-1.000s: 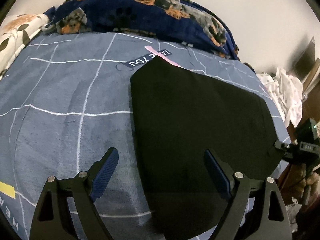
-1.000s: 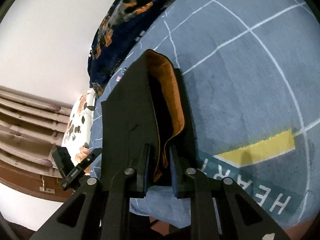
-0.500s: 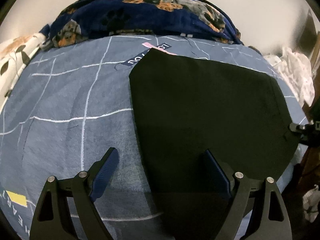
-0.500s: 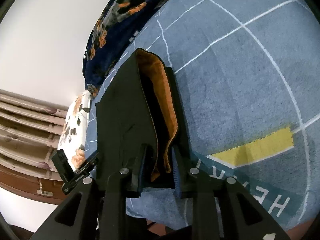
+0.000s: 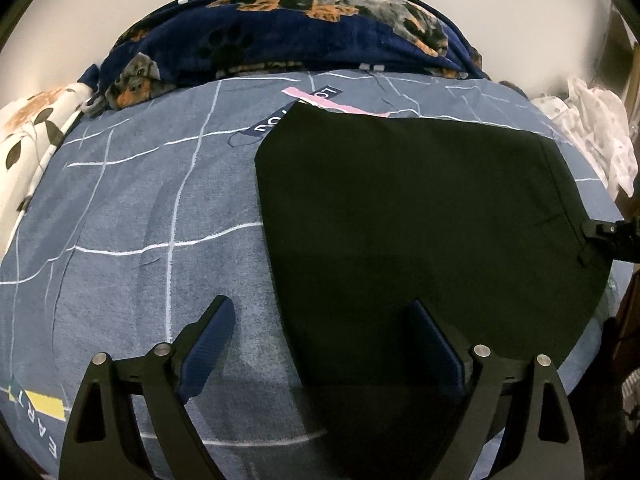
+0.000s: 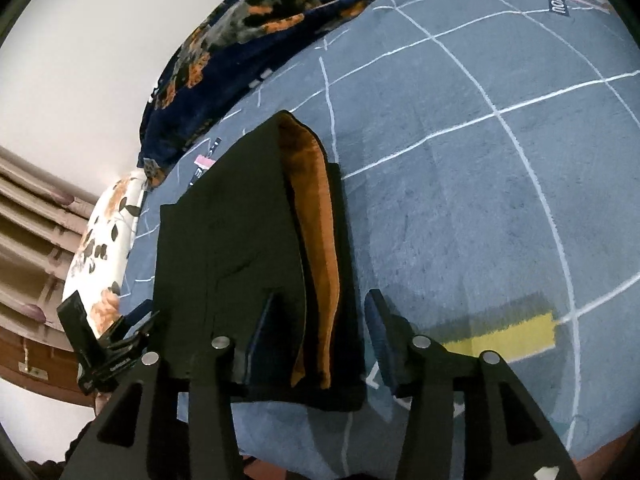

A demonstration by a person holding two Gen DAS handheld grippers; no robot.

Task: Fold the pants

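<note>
Black pants (image 5: 420,220) lie folded flat on the blue bedsheet (image 5: 140,208). My left gripper (image 5: 320,306) hovers open over their near left edge, with one finger above the sheet and the other above the cloth. In the right wrist view the pants (image 6: 224,248) show an orange lining (image 6: 316,240) along their open end. The jaws of my right gripper (image 6: 322,298) are opening around that end; the cloth lies between them but the pads stand off it. Each gripper shows at the edge of the other's view: the right gripper (image 5: 612,236), the left gripper (image 6: 104,344).
A dark blue dog-print blanket (image 5: 300,28) is bunched along the wall at the bed's far side. A floral pillow (image 5: 28,132) lies at the left. White clothes (image 5: 592,132) are piled off the bed's right side. A wooden headboard (image 6: 28,232) stands beyond the pillow.
My right gripper's jaws have spread apart and let go of the pants' end, which they pinched before. The left gripper stayed open and tilted a little over the pants.
</note>
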